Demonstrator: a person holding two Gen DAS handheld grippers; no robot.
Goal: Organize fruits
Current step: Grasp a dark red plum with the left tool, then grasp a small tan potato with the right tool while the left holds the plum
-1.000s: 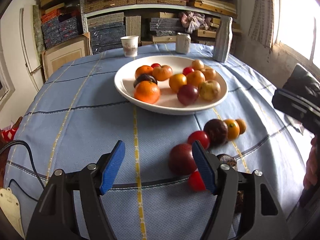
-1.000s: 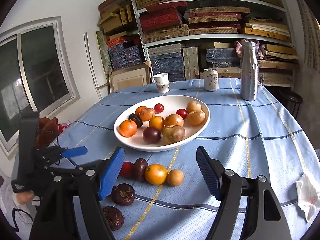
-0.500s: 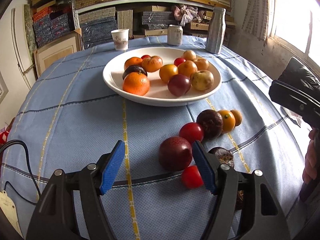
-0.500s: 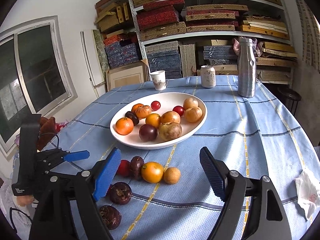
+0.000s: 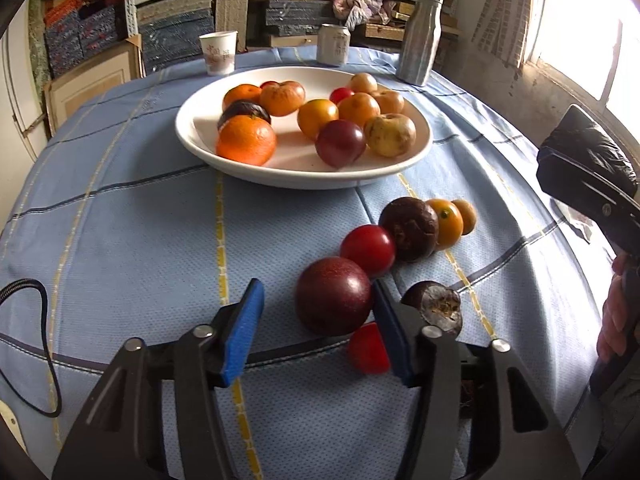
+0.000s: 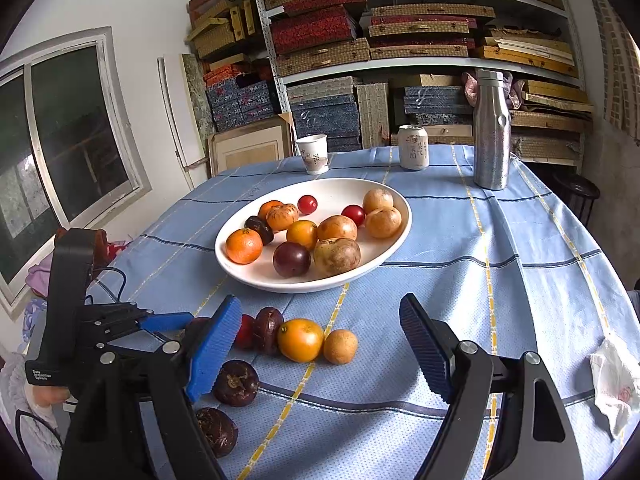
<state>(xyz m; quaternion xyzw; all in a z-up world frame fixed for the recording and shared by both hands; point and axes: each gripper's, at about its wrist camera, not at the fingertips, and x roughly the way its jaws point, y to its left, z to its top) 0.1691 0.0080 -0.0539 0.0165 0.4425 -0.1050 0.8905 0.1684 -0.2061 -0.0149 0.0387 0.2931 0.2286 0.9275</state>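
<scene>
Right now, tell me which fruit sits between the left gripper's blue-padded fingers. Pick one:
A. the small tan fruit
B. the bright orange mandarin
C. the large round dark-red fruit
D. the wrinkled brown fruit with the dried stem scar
C: the large round dark-red fruit lies on the cloth inside the open left gripper, close against its right finger.

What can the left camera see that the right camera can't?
Only the left wrist view shows the big dark red fruit whole, sitting between the open left gripper's fingers, plus a small red fruit beside it. Only the right wrist view shows the crumpled tissue, the window, and the open right gripper. Both show the white bowl of fruit, paper cup, can and steel bottle.
</scene>
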